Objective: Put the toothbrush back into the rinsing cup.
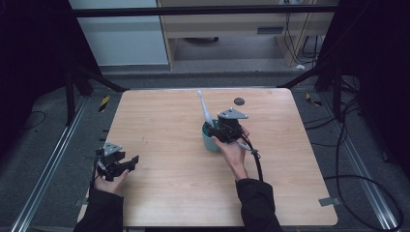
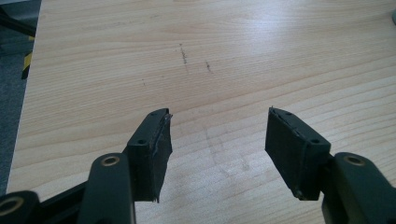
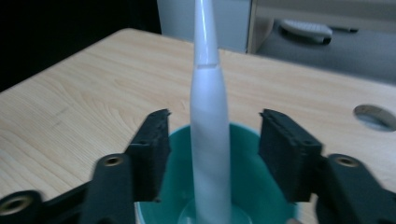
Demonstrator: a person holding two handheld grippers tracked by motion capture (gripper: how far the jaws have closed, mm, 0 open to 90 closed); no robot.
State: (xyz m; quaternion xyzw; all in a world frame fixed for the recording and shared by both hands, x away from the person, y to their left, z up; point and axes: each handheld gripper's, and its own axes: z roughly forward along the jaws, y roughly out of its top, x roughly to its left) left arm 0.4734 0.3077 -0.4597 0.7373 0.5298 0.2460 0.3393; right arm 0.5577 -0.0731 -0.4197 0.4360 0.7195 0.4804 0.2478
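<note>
Right tool (image 3: 214,135) open around toothbrush (image 3: 208,135) in cup (image 3: 252,186).

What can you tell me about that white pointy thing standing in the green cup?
The white pointy thing is a long, smooth, plastic-looking piece, probably an electric toothbrush: a thicker body narrowing above a seam to a slim neck. It stands in the teal cup near the table's middle, its base at the cup's bottom, leaning toward the far side. The right hand-held gripper has a jaw on each side of it, open and apart from it.
</note>
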